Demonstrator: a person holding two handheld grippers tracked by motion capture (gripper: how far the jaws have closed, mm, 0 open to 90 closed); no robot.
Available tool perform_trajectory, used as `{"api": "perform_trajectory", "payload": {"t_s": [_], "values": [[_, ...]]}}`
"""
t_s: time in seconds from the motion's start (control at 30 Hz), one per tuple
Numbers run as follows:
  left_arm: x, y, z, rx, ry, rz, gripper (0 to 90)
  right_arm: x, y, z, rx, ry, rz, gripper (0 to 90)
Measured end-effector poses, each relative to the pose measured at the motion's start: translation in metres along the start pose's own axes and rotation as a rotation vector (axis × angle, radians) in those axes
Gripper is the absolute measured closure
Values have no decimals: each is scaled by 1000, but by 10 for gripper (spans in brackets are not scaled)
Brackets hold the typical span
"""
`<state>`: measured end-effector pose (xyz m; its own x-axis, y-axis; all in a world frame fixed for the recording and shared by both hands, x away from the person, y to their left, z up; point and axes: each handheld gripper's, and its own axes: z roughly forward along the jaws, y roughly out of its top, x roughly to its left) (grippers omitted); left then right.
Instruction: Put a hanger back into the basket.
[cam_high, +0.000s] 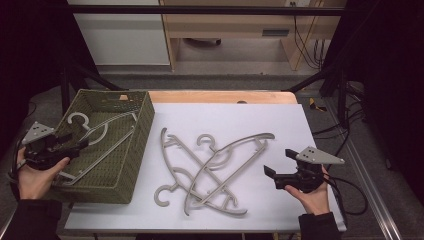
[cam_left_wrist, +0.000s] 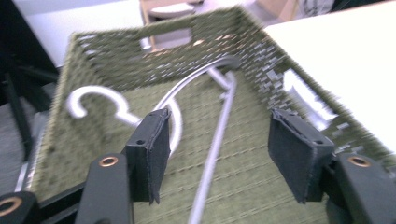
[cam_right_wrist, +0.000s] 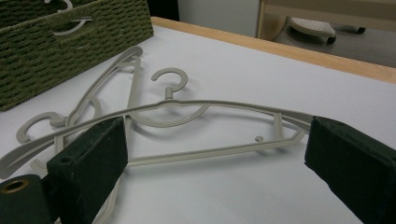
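I see my left claw (cam_high: 80, 144) at the near left corner of the green woven basket (cam_high: 142, 131), held over its rim. Its jaws stand apart with nothing pressed between the pads (cam_left_wrist: 156, 151). One grey hanger (cam_high: 97, 136) lies flat on the basket floor. In the left gripper view the hanger's straight bar runs up between the two pads, clear of both, and its hook (cam_left_wrist: 95, 100) curls to the upper left, beyond the left pad.

In the high view the hanger's long axis runs on a diagonal from the near left corner of the basket toward the far right wall. The hook points toward the far left corner.

My right claw (cam_high: 277, 165) hovers over the white counter (cam_high: 280, 120) at its right side. Its jaws are wide and empty. Three more hangers (cam_high: 210, 170) lie crossed in a loose pile on the counter, between the basket and the right claw and close to its tips. In the right gripper view the nearest hanger (cam_right_wrist: 196, 126) lies across the line of the jaws, its long axis running left to right, its hook (cam_right_wrist: 170, 81) pointing away from the claw.
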<state>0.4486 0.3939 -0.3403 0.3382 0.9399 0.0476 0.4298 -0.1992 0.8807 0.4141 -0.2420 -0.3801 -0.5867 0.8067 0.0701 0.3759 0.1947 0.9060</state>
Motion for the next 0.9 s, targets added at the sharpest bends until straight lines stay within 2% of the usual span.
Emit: {"api": "perform_trajectory", "payload": {"t_s": [0.13,0.2,0.23,0.3,0.57,0.63,0.73,0.9], "values": [[-22,3,-2,-92,-64,-5,303,0,0,0,-4,1,-1,61],[-34,4,-1,-113,-102,-11,252,0,0,0,-4,4,-6,61],[-44,4,1,-119,-131,-11,234,0,0,0,-3,4,-3,61],[-49,4,2,-122,-142,-11,206,0,0,0,-4,6,-6,60],[-91,-3,10,-140,-242,8,155,0,0,-1,-19,14,0,55],[-99,-3,13,-129,-252,17,137,0,-1,-1,-23,17,5,54],[-112,-3,17,-125,-289,34,134,-1,-1,-1,-24,19,7,53],[-132,-4,21,-107,-328,77,125,-2,-2,-2,-31,21,13,53]]}}
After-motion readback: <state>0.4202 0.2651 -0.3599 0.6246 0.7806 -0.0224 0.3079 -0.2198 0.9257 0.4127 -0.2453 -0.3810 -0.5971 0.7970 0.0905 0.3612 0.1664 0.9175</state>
